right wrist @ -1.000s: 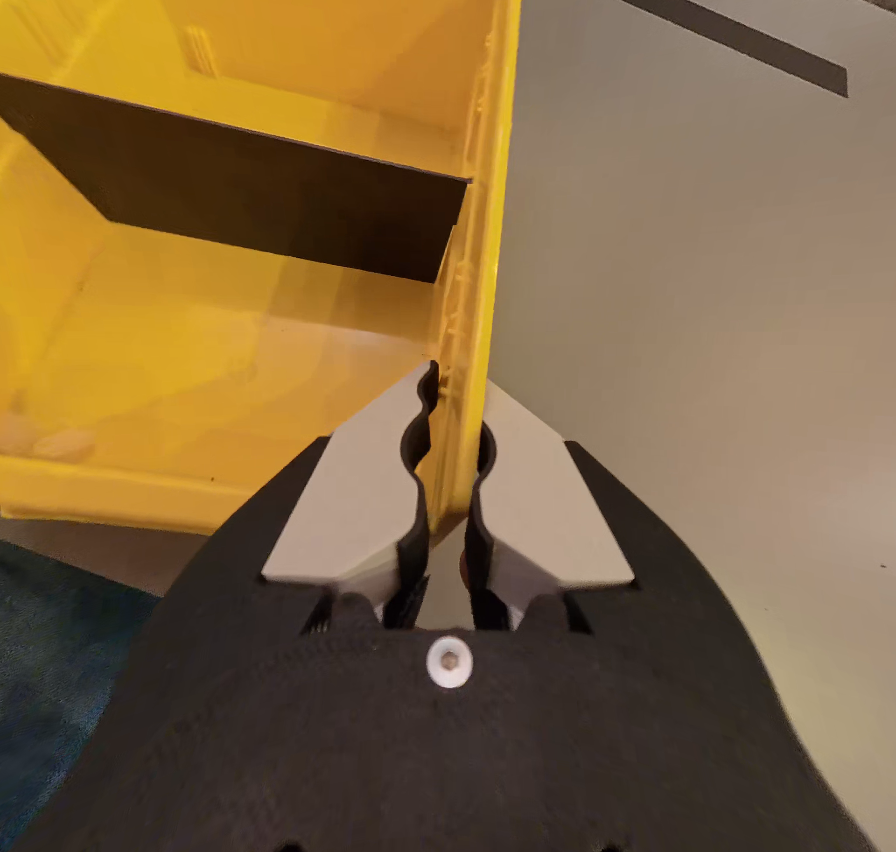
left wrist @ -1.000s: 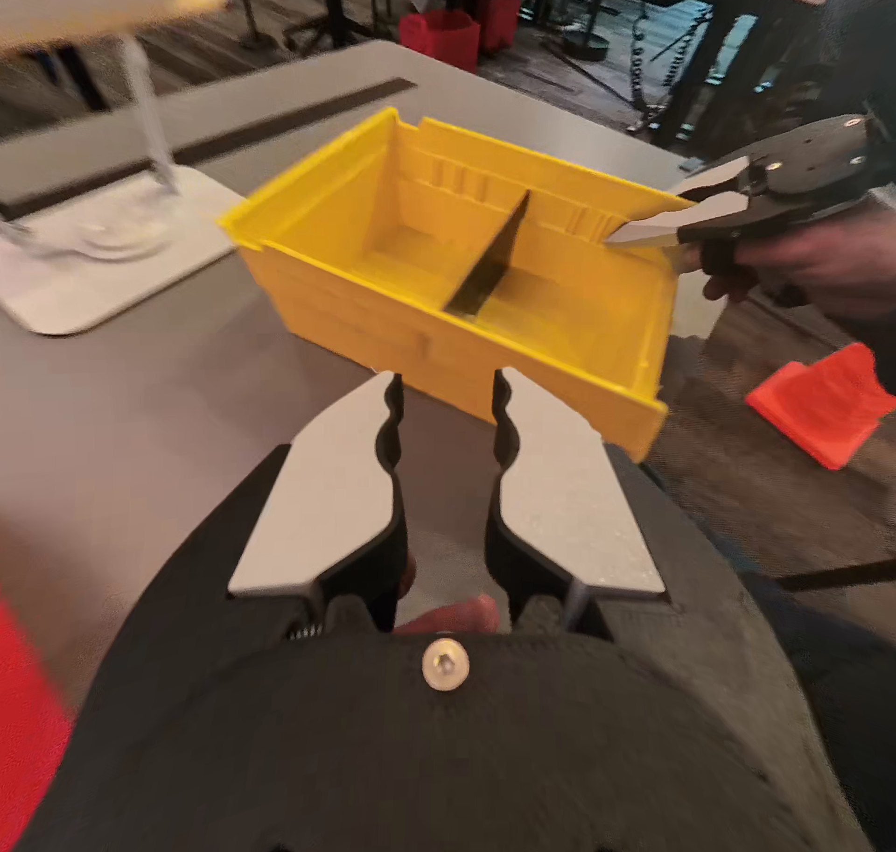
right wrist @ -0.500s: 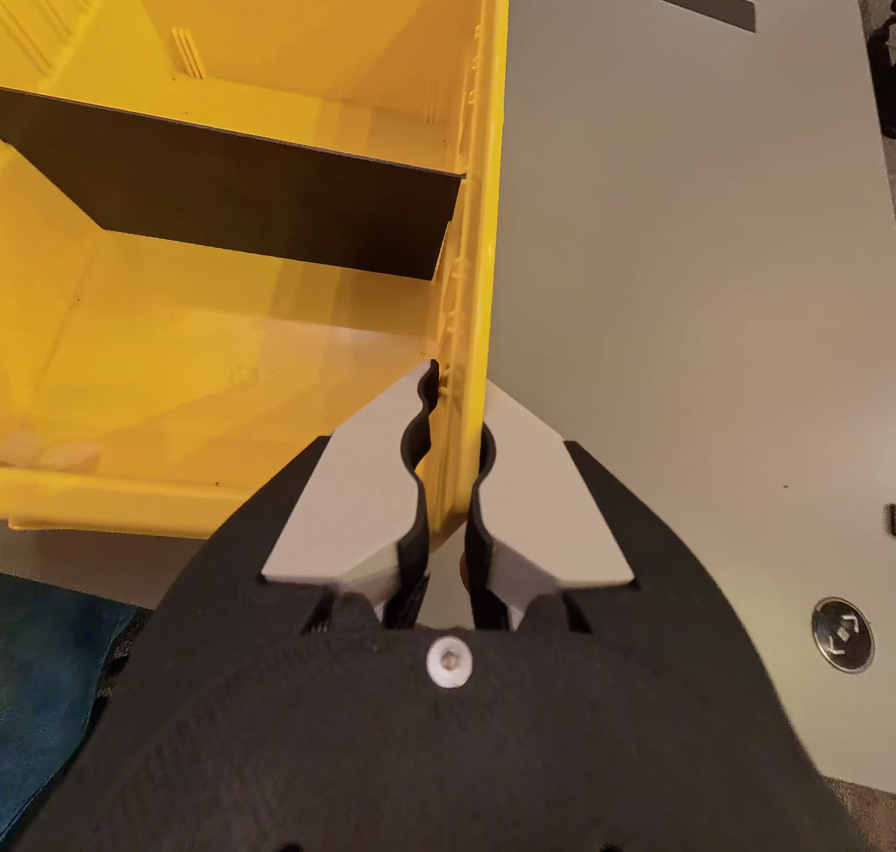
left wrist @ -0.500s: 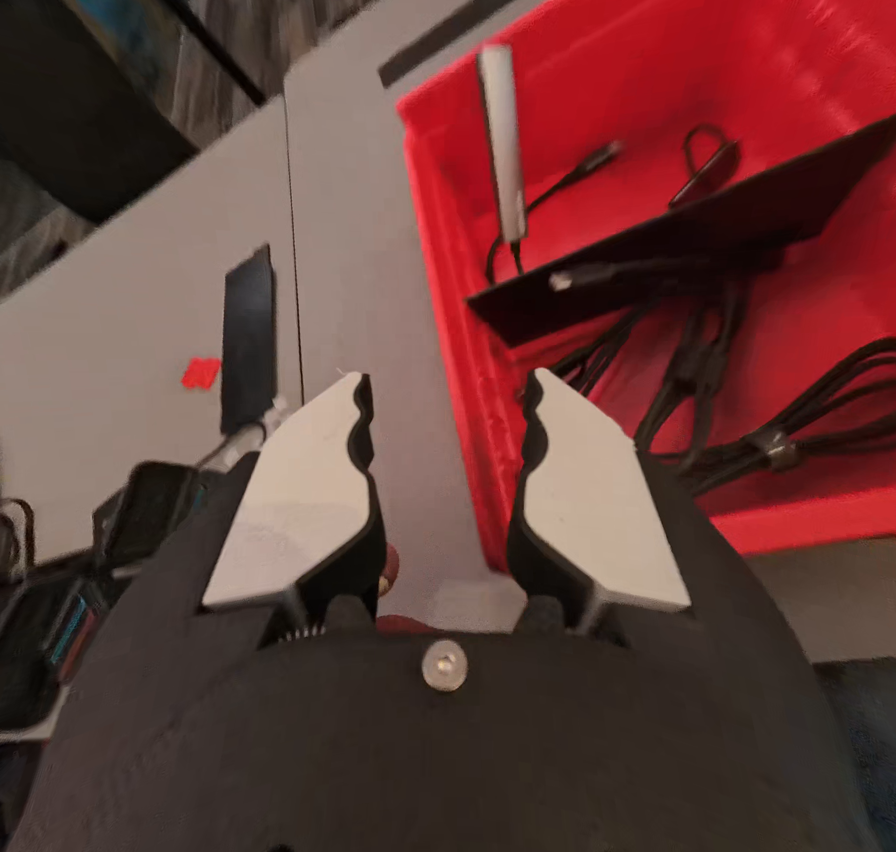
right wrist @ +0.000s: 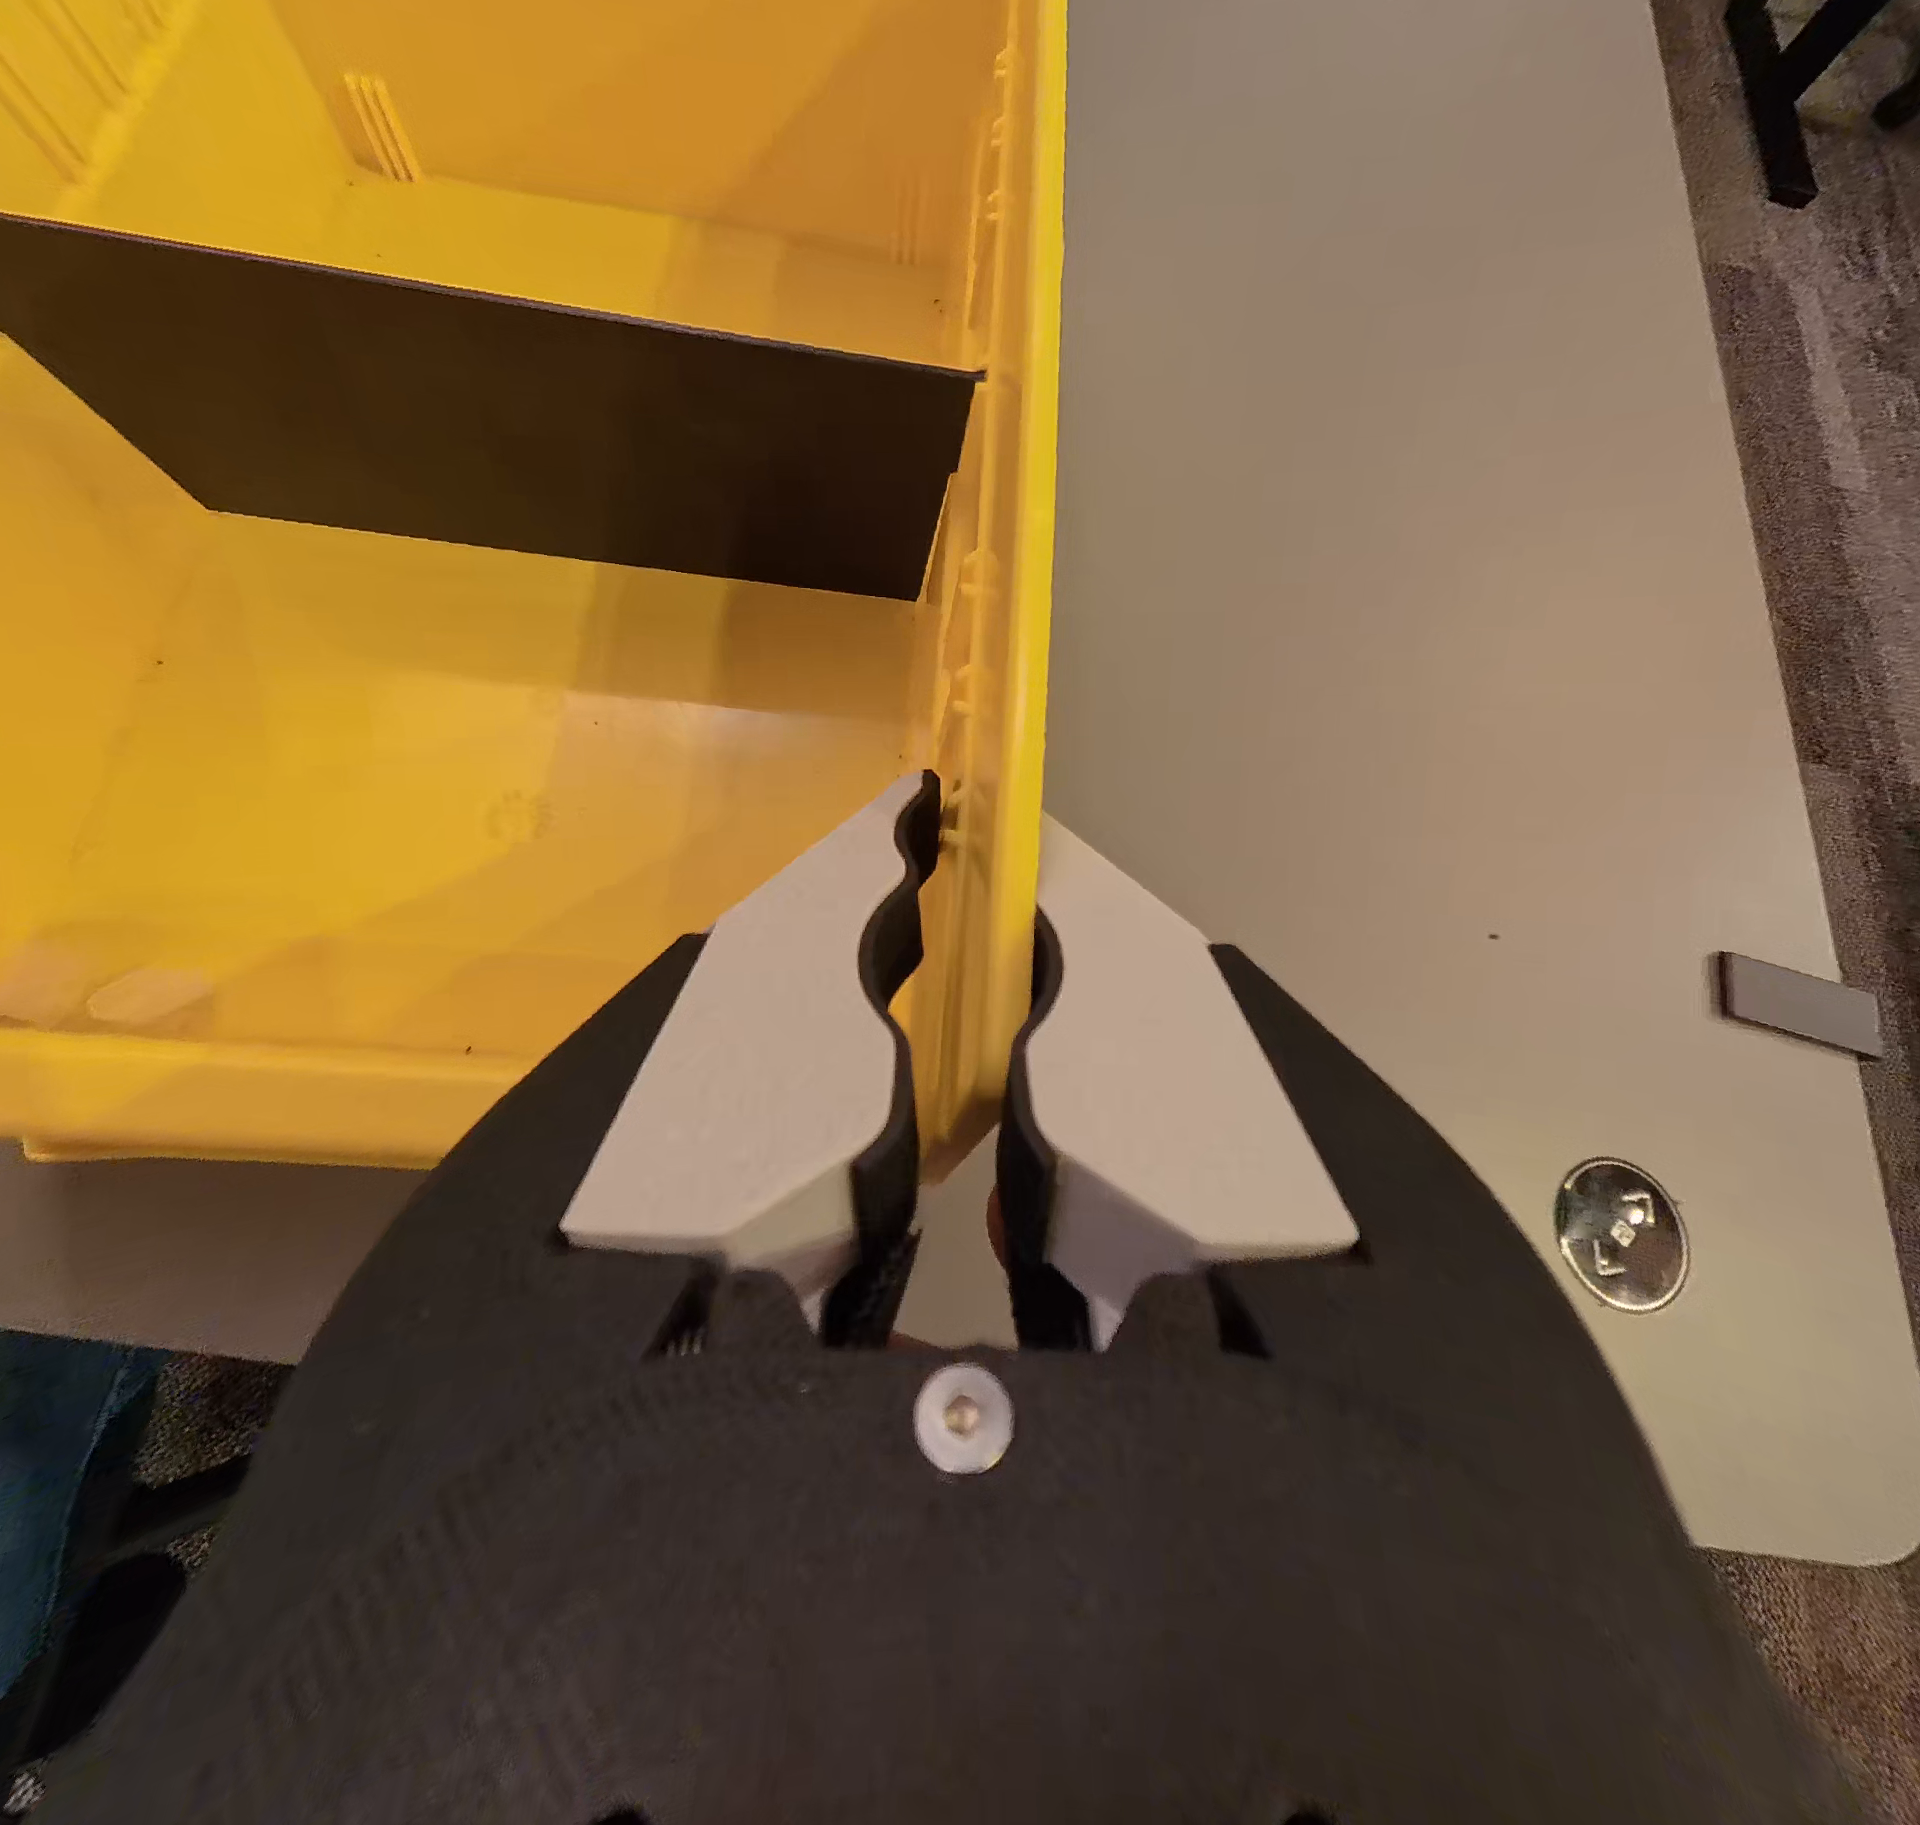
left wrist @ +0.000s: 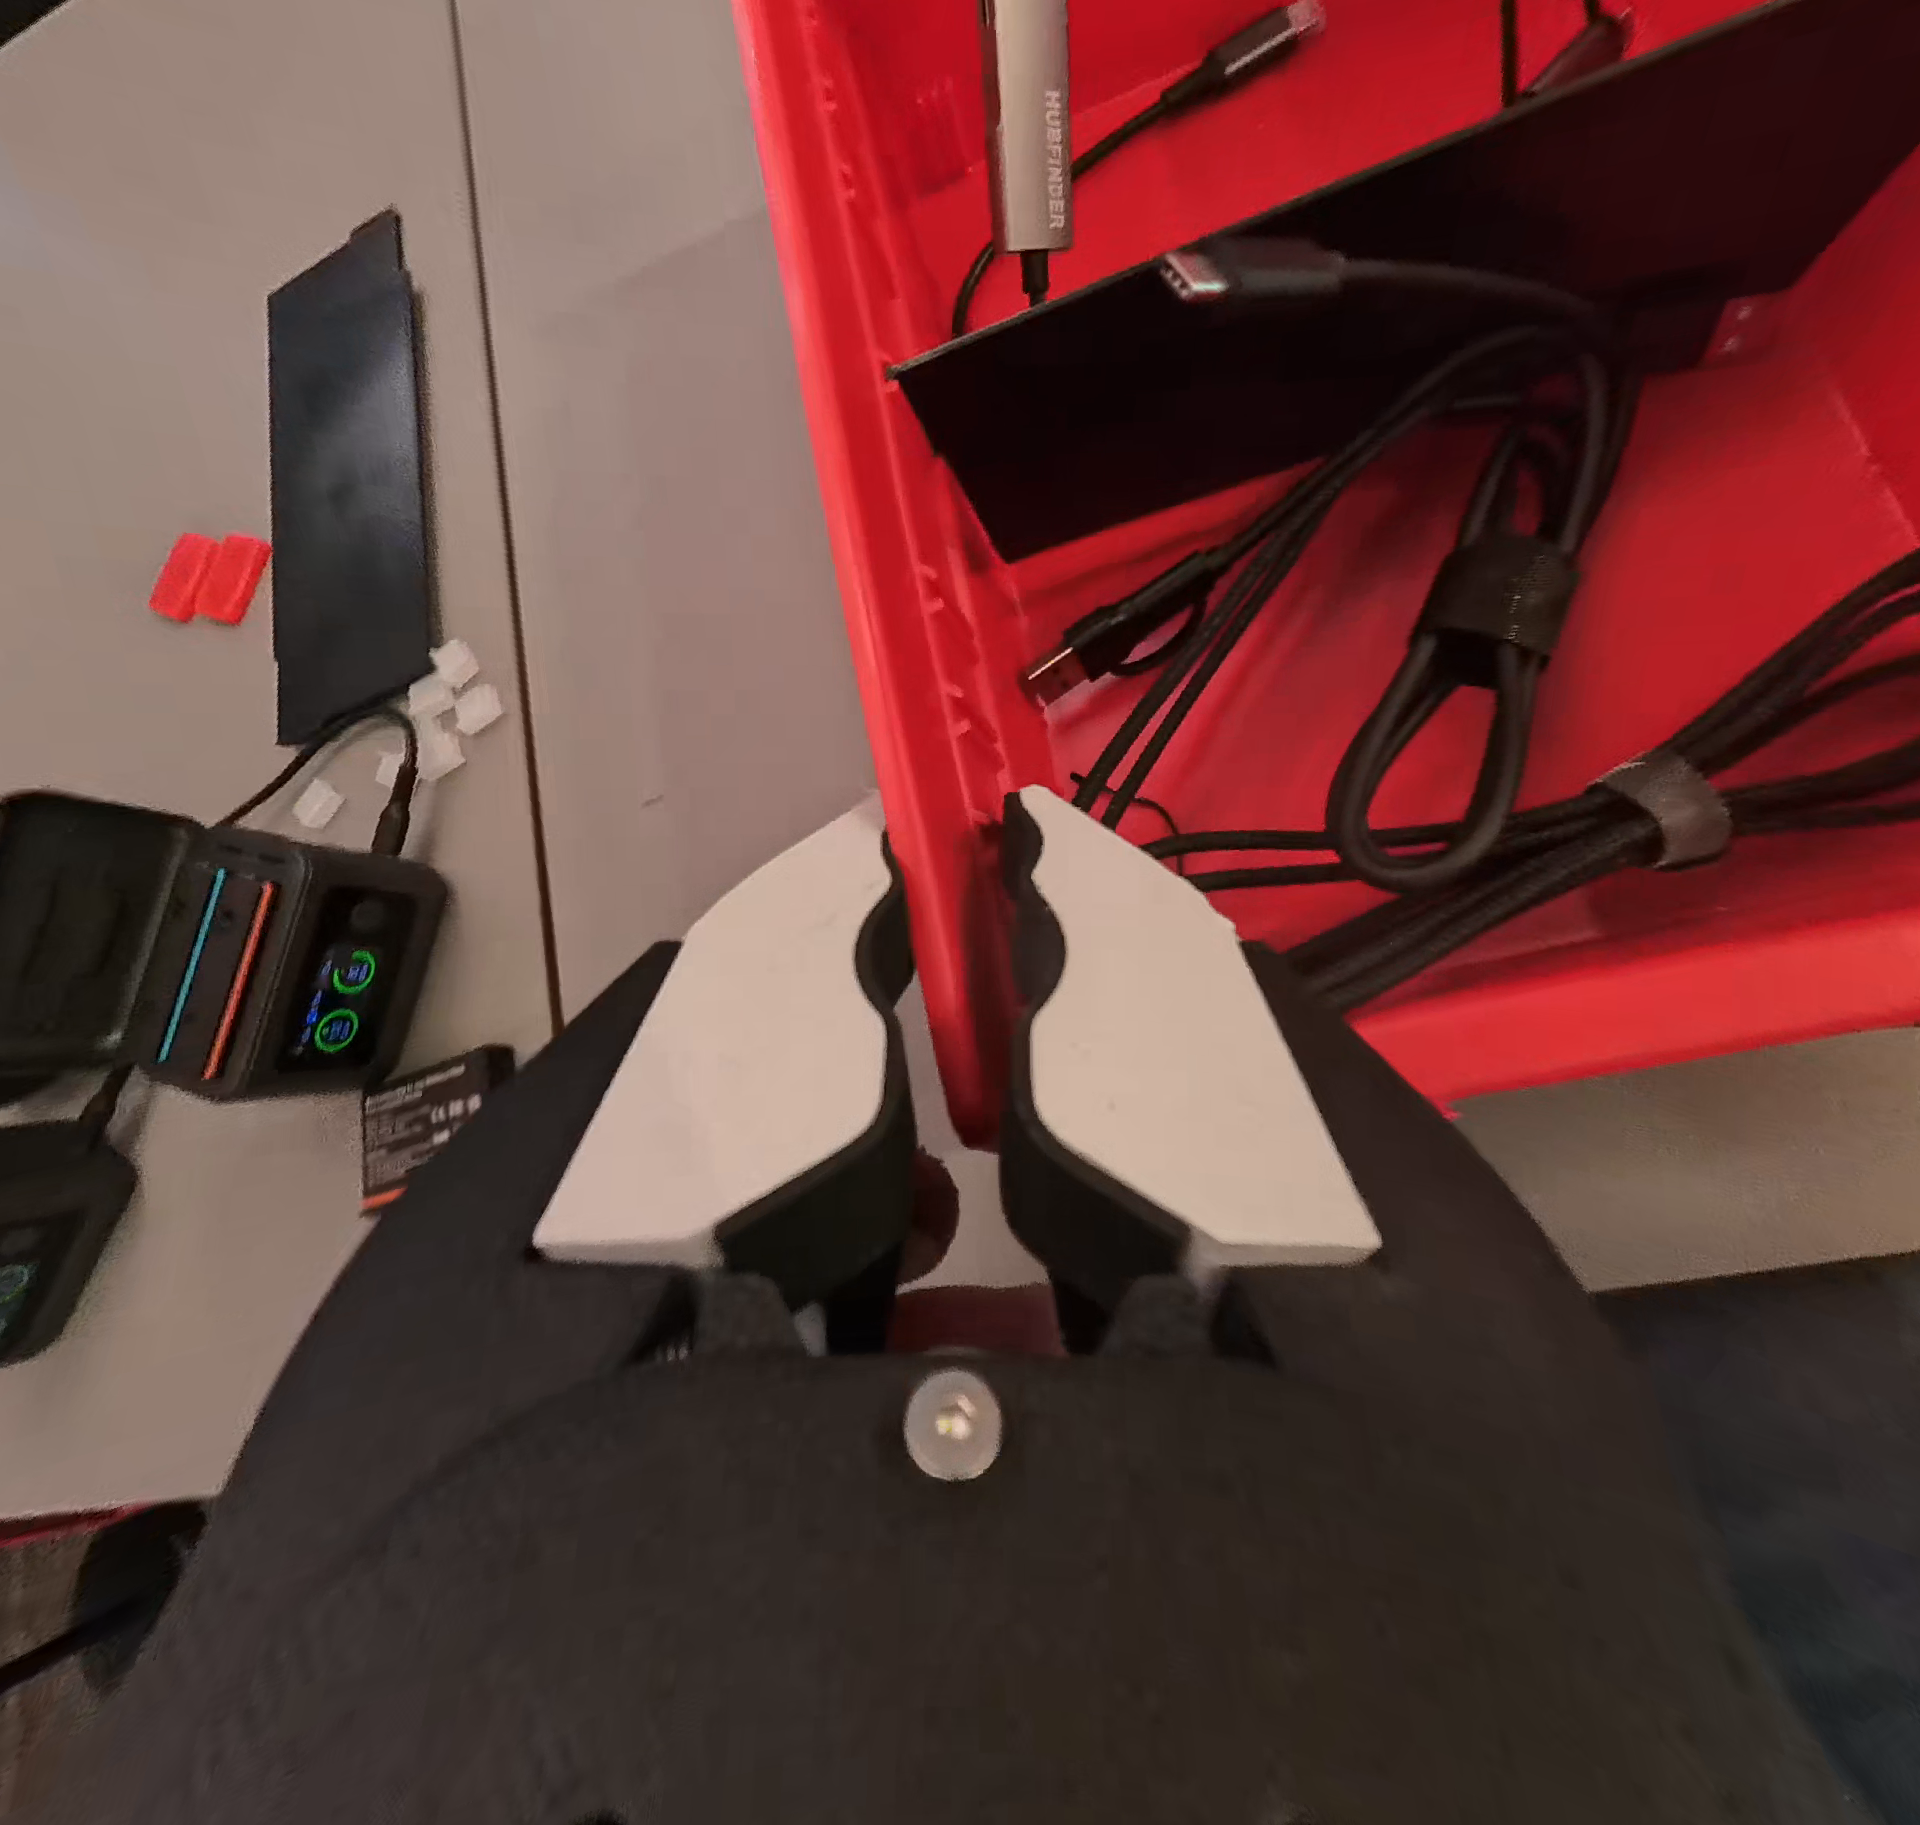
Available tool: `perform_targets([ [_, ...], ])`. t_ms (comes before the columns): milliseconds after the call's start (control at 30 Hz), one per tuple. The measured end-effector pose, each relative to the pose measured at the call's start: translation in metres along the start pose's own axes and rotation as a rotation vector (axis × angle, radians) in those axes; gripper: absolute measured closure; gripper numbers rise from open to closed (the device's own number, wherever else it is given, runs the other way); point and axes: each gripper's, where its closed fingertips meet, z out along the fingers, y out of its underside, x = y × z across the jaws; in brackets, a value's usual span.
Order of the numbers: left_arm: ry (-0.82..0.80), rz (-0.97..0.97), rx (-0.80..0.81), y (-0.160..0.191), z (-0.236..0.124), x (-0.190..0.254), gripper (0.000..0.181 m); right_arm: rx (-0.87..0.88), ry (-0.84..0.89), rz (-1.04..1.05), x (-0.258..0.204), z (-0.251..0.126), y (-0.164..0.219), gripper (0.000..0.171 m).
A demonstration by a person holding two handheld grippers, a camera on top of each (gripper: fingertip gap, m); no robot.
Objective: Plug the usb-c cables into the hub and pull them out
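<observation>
Hub: the slim grey hub (left wrist: 1023,82) is lying in the far compartment of the red bin (left wrist: 831,341), behind the black divider (left wrist: 1403,341); it is looking light, rigid and smooth, so you are best taking it across its narrow sides.
Cables: the black usb-c cables (left wrist: 1475,632) are lying bundled in the near compartment, limp and light; take each by its stiff plug housing, not the cord.
Left tongs: your left tongs (left wrist: 951,944) are closing narrowly on the red bin's side wall, the cables just beyond the inner finger, the hub well ahead.
Right tongs: your right tongs (right wrist: 977,944) are pinching the side wall of the empty yellow bin (right wrist: 1029,425).
Table: both bins are sitting on the grey table (right wrist: 1403,528), with dark gadgets (left wrist: 260,965) lying to the left.
</observation>
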Motion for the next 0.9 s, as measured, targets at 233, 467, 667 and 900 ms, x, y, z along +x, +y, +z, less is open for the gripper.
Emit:
perform_targets([
  [233, -0.001, -0.046, 0.009, 0.019, -0.005, -0.033, 0.168, -0.003, 0.017, 0.013, 0.021, 0.003, 0.001, 0.167],
  [467, -0.002, -0.046, 0.023, 0.017, -0.011, -0.049, 0.145, -0.01, 0.047, -0.029, 0.024, 0.003, 0.002, 0.161],
  [667, -0.056, 0.018, 0.178, -0.043, -0.042, -0.058, 0.13, 0.058, 0.107, -0.061, 0.024, -0.011, -0.015, 0.14],
  [900, 0.042, 0.246, 0.109, -0.123, -0.001, -0.026, 0.137, 0.175, 0.184, -0.147, 0.01, -0.039, -0.055, 0.142],
])
